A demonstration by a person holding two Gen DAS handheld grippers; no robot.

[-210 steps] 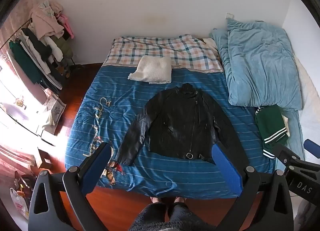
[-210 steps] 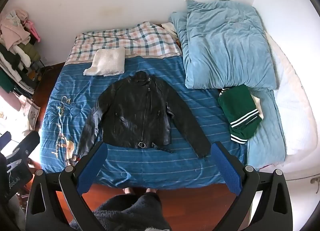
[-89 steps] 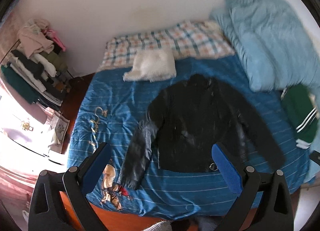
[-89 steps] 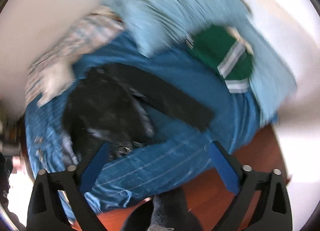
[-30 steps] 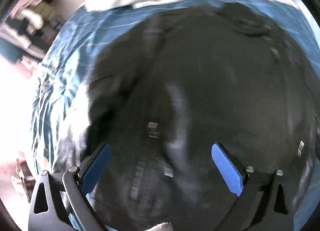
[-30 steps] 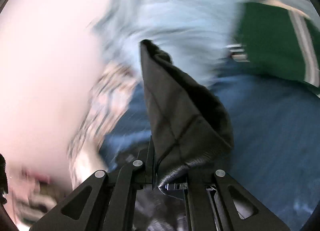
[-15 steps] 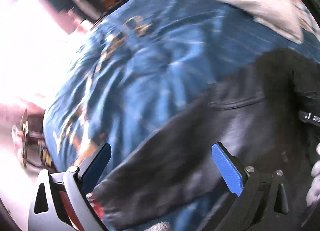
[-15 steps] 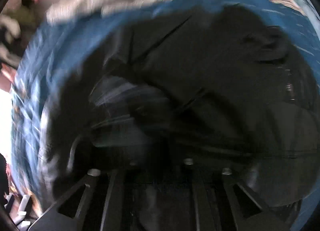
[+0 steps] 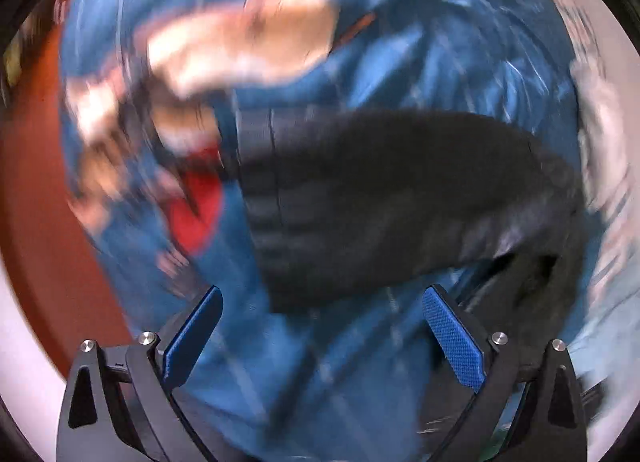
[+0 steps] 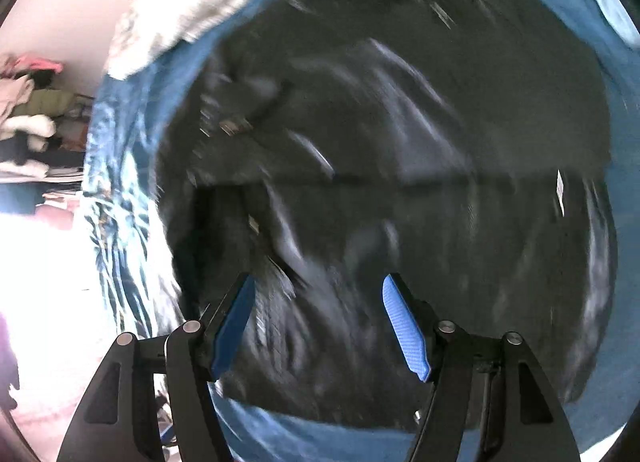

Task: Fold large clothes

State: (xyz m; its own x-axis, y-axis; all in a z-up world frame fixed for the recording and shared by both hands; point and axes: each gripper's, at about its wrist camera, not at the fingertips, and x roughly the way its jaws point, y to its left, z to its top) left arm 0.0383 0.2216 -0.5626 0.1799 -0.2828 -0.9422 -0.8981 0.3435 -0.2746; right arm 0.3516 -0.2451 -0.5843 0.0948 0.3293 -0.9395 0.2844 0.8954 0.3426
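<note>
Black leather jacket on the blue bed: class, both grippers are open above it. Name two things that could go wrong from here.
1. The left gripper hovers open near the cuff of the black leather jacket's sleeve; its fingers may pinch the blue striped bedspread too.
2. The right gripper hangs open over the black leather jacket, holding nothing; the stiff folded part may spring back.

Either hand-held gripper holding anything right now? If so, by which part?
Nothing held. Left hand-held gripper is open over the black jacket's sleeve; right hand-held gripper is open above the jacket body.
</note>
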